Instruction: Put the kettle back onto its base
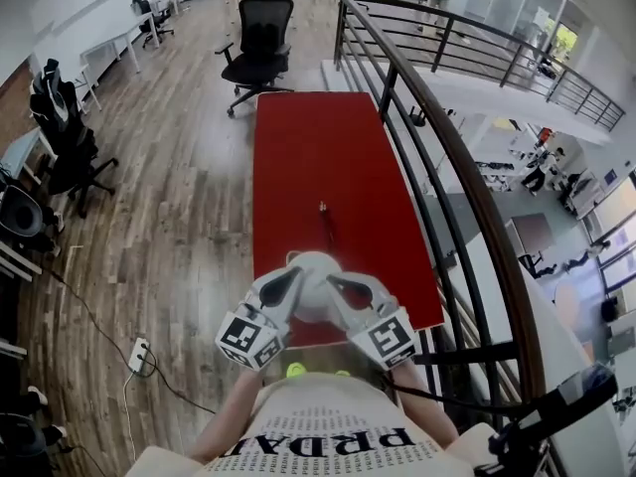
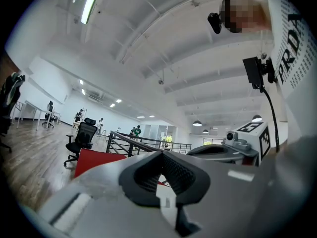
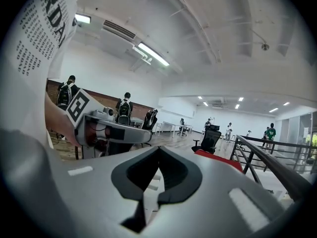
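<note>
two tools (image 1: 283,291) (image 1: 350,294), one red table (image 1: 318,157)

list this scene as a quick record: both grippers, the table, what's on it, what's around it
left gripper: jaws together, nothing between them
right gripper: jaws together, nothing between them
table: long, red
on table: one small dark thing, too small to tell
white round shape: between the grippers in the head view, cannot tell what it is
railing: along the table's right side
chair: black, at far end
</note>
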